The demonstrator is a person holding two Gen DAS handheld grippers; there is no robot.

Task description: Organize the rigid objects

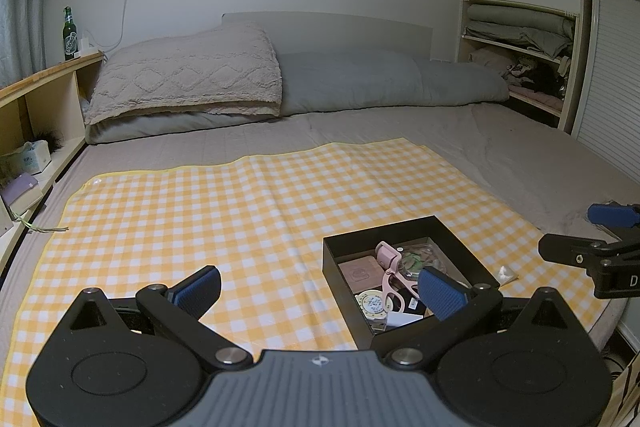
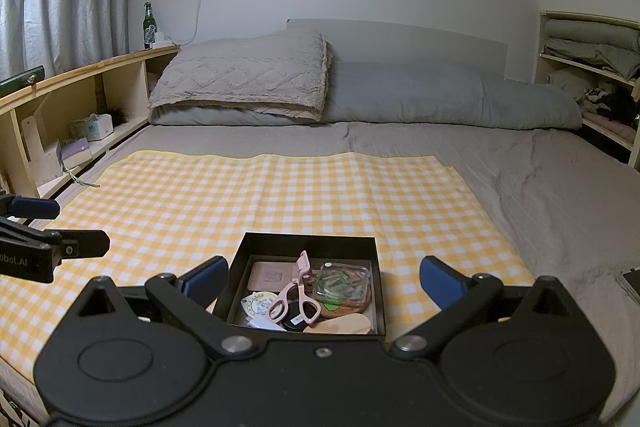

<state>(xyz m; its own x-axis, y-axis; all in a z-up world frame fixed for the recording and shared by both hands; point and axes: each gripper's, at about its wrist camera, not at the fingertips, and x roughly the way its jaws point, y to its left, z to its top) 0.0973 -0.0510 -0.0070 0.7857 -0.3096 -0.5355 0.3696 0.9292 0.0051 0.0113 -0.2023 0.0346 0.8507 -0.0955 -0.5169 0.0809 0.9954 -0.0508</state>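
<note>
A black open box (image 1: pixel 352 237) (image 2: pixel 260 241) sits on the yellow checked cloth (image 1: pixel 224 211) (image 2: pixel 280 195) near the bed's front edge. Inside lie a pink eyelash curler (image 1: pixel 387 269) (image 2: pixel 298 291), a clear case of coloured clips (image 1: pixel 420 255) (image 2: pixel 344 283), a brown flat card case (image 1: pixel 360 273) (image 2: pixel 268 275), a round pale disc (image 1: pixel 372 303) (image 2: pixel 258 303) and other small items. My left gripper (image 1: pixel 320 291) is open, low over the cloth just left of the box. My right gripper (image 2: pixel 320 281) is open, straddling the box from the front. Neither holds anything.
Folded blankets and a grey duvet (image 1: pixel 360 79) (image 2: pixel 420 95) lie at the bed's head. A wooden shelf (image 1: pixel 44 75) (image 2: pixel 80 71) with a green bottle (image 1: pixel 69 35) (image 2: pixel 149 27) runs along the left. Shelves of bedding (image 1: pixel 520 39) stand at the right. A small clear packet (image 1: pixel 505 273) lies right of the box.
</note>
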